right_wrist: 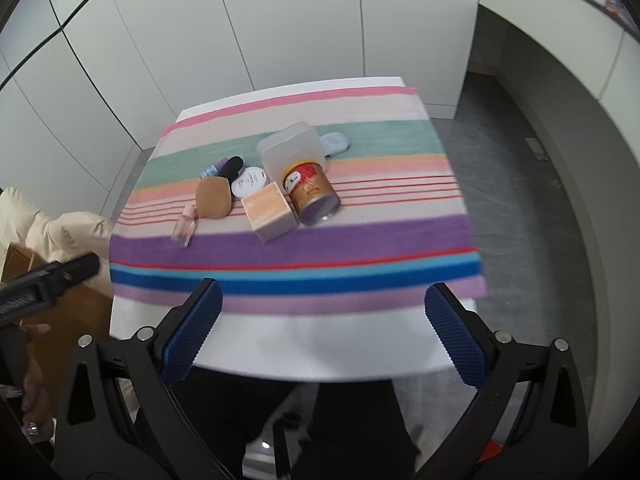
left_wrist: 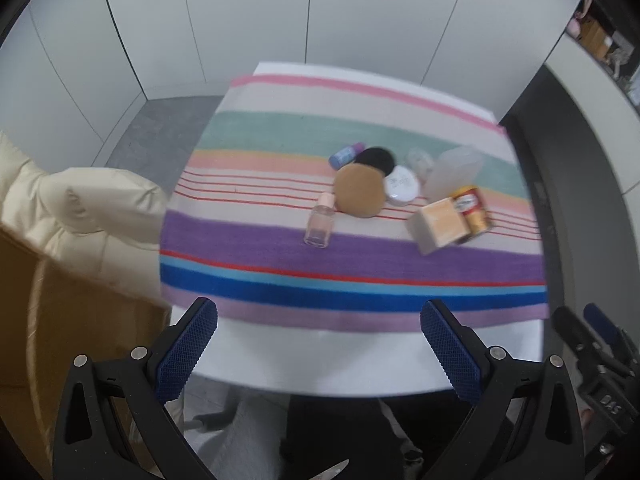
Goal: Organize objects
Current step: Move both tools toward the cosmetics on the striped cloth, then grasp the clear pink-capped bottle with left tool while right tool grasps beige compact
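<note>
Here both grippers — left [left_wrist: 318,344], right [right_wrist: 324,330] — jaws wide, empty; can [right_wrist: 313,194] on side, base toward camera.

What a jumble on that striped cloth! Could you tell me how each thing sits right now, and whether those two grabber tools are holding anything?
left gripper: open, empty
right gripper: open, empty
gold can: on its side
peach box: resting beside the can
translucent container: behind the can
small clear bottle: lying down
brown sponge: lying flat
white round jar: lid on
striped cloth: spread flat
</note>
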Demonstrator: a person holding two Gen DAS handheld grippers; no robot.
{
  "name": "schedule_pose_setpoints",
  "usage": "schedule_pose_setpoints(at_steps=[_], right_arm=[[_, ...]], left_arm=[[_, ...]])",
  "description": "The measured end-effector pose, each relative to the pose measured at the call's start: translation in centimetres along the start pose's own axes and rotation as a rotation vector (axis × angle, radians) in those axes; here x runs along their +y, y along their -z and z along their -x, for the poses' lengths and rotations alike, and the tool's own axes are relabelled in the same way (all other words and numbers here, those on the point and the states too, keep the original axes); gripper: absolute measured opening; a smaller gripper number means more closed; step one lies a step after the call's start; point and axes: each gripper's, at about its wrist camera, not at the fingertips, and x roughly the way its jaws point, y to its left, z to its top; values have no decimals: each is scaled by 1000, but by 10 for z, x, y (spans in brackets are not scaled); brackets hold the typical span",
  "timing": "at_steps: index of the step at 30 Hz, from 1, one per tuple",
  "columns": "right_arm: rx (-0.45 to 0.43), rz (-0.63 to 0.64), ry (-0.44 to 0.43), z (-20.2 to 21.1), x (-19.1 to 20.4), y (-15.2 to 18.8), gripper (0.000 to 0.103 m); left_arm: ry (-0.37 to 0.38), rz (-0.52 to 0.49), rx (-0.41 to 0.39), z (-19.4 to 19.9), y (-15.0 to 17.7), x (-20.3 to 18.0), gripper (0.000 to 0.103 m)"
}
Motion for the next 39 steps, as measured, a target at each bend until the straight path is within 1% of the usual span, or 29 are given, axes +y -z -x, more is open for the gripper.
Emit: schedule_pose_setpoints(at_steps=[1, 2, 6, 8, 9, 10, 12, 15, 17, 18, 20, 21, 22, 23, 24, 25, 28, 33, 34, 39], right_arm=[[0, 8, -16, -13, 1, -3, 97], [2, 17, -30, -22, 3, -5, 95], [-6, 76, -92, -58, 19, -14, 92], [-5, 108, -105, -78, 30, -20, 89], [4, 123, -106, -89, 35, -24, 85], [15, 141, -105, -101, 41, -27, 82], [22, 172, -106, -118, 49, -30, 82], [39, 206, -92, -146, 60, -34, 81], [57, 230, -75, -163, 64, -34, 79], [68, 240, -64, -170, 66, -33, 76], [92, 244, -44, -185, 68, -32, 66], [104, 236, -42, -190, 67, -31, 57], [116, 215, -39, -195, 64, -31, 56], [100, 204, -36, -194, 63, -32, 55], [101, 196, -31, -194, 62, -33, 55], [106, 191, -33, -194, 61, -32, 55], [104, 189, -14, -191, 60, -33, 55], [108, 169, -16, -183, 60, -36, 55], [104, 168, -13, -181, 60, -37, 55], [87, 164, -3, -170, 63, -42, 55]], left_arm=[[-2, 3, 9, -13, -3, 1, 102], [-2, 7, 21, -25, -6, 2, 102], [21, 27, 32, -65, -17, 8, 101], [29, 35, 45, -82, -21, 9, 101], [38, 41, 56, -91, -23, 11, 100], [51, 49, 63, -99, -25, 11, 97], [73, 63, 79, -114, -28, 13, 96], [74, 67, 89, -129, -32, 12, 96], [67, 58, 89, -137, -36, 10, 96], [60, 50, 87, -141, -38, 8, 96], [48, 30, 72, -148, -42, 4, 88], [47, 18, 70, -152, -43, 1, 75], [46, 5, 73, -155, -45, -2, 68], [15, -24, 48, -155, -47, -7, 61], [4, -44, 41, -156, -48, -12, 37], [-9, -56, 32, -155, -49, -15, 28], [21, -53, 39, -157, -51, -18, 28], [24, -36, 53, -156, -50, -16, 28], [22, -33, 53, -151, -45, -12, 28], [4, -37, 34, -137, -43, -14, 28]])
